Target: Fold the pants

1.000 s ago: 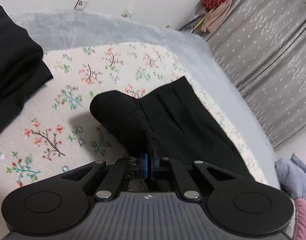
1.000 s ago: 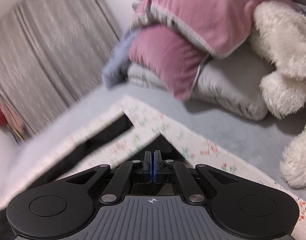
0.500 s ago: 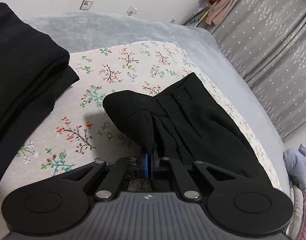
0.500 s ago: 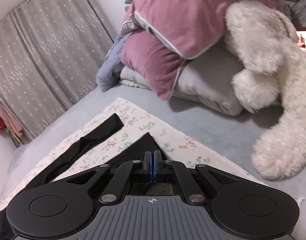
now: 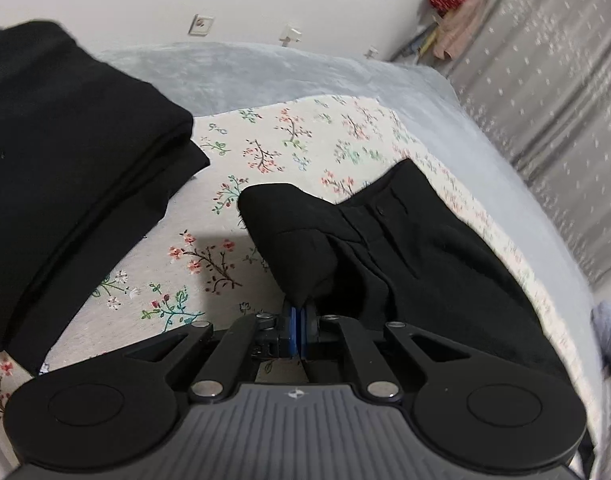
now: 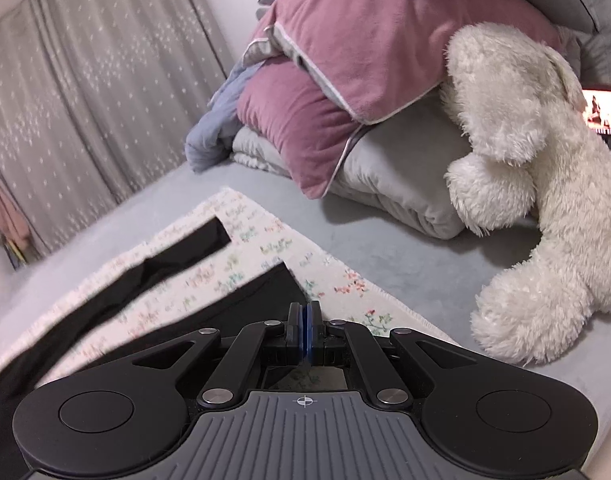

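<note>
Over on the left lies a stack of folded black garments (image 5: 65, 168), resting on the cream floral-print cloth (image 5: 289, 140) that covers the pale grey plush bedspread (image 5: 265, 68). Just to the right of that stack, and apart from it, are the black trousers (image 5: 417, 256) being folded: the waist end with its button faces the far wall, and one corner of it is lifted into a rounded hump. The left gripper (image 5: 299, 314) has its blue pads pressed together on that raised fabric, so it is pinching the waist corner clear of the cloth.

Further right, the two legs run out in a V across the floral cloth. The right gripper (image 6: 305, 316) is pressed together at the end of the nearer black trouser leg (image 6: 261, 296); the hem vanishes under its tips, and I judge it is pinching it, though the contact is hidden. The other leg (image 6: 177, 256) lies flat and free. Beyond are pink and grey pillows (image 6: 345, 80) and a white fluffy toy dog (image 6: 537, 184).

This looks like the lengthwise fold: one half carried over onto the other. The next move calls for both ends travelling together toward the flat leg, kept taut, so the edges line up.
</note>
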Available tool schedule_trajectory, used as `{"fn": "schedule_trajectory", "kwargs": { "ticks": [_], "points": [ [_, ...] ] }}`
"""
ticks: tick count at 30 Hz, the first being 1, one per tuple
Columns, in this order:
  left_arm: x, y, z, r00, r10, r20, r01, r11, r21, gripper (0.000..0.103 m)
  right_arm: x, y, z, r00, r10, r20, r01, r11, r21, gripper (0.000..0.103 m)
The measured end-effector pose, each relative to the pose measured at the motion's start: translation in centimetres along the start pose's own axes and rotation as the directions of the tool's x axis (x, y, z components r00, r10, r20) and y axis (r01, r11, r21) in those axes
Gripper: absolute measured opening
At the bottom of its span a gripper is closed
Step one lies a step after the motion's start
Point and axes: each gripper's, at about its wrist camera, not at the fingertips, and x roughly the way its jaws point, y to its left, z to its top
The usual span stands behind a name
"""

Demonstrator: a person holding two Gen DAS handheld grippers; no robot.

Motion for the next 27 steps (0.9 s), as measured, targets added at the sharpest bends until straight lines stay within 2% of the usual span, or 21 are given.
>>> {"fn": "schedule_trajectory", "kwargs": {
  "ticks": [3, 5, 7, 10, 13, 15, 17, 20, 21, 25, 27],
  "points": [
    [0.8, -0.1, -0.4, 0.999, 0.019, -0.032, -0.018, 1.0, 0.025, 0.008, 1.1, 0.3, -0.5, 0.996, -0.062, -0.066, 0.059, 0.997, -0.046, 0.001],
    [1.5, 0.2, -0.5, 0.998, 0.028, -0.061, -0.026, 0.999, 0.025, 0.009, 1.4, -0.2, -0.7, 0.994, -0.068, -0.09, 0.066, 0.997, -0.028, 0.002],
    [1.7, 0.5, -0.5, 0.997, 0.048, -0.065, -0.046, 0.999, 0.024, 0.016, 1.5, -0.5, -0.8, 0.991, -0.087, -0.105, 0.086, 0.996, -0.017, 0.003],
    [0.7, 0.6, -0.3, 0.997, 0.074, -0.011, -0.074, 0.997, 0.013, 0.03, 1.0, -0.4, -0.8, 0.982, -0.176, -0.062, 0.173, 0.984, -0.052, 0.009],
    [-0.4, 0.3, 0.0, 0.993, 0.1, 0.067, -0.102, 0.994, 0.029, 0.036, 0.4, -0.8, -0.4, 0.977, -0.21, -0.015, 0.21, 0.977, -0.026, 0.009],
    [-0.9, -0.3, 0.0, 0.99, 0.098, 0.098, -0.102, 0.994, 0.044, 0.041, 0.4, -0.7, -0.2, 0.983, -0.185, -0.014, 0.185, 0.983, -0.021, 0.01],
    [-0.9, -1.1, -0.3, 0.992, 0.075, 0.101, -0.081, 0.994, 0.066, 0.044, 0.7, 0.2, -0.2, 0.988, -0.156, -0.019, 0.155, 0.987, -0.052, 0.016],
    [-0.8, -2.9, -1.2, 0.996, 0.017, 0.09, -0.028, 0.993, 0.117, 0.051, 1.2, 2.6, -0.2, 0.994, -0.108, -0.025, 0.104, 0.988, -0.11, 0.022],
    [-0.7, -3.7, -1.6, 0.996, -0.008, 0.086, -0.005, 0.99, 0.144, 0.056, 1.3, 3.6, -0.3, 0.996, -0.085, -0.03, 0.08, 0.988, -0.132, 0.029],
    [-0.3, -7.7, -4.2, 0.994, -0.075, 0.079, 0.049, 0.955, 0.292, 0.07, 2.0, 8.6, -1.5, 0.998, 0.006, -0.06, -0.022, 0.964, -0.265, 0.053],
    [0.1, -9.7, -5.8, 0.993, -0.1, 0.059, 0.071, 0.927, 0.369, 0.073, 2.4, 11.1, -2.3, 0.995, 0.05, -0.092, -0.078, 0.94, -0.333, 0.057]
  ]
}}
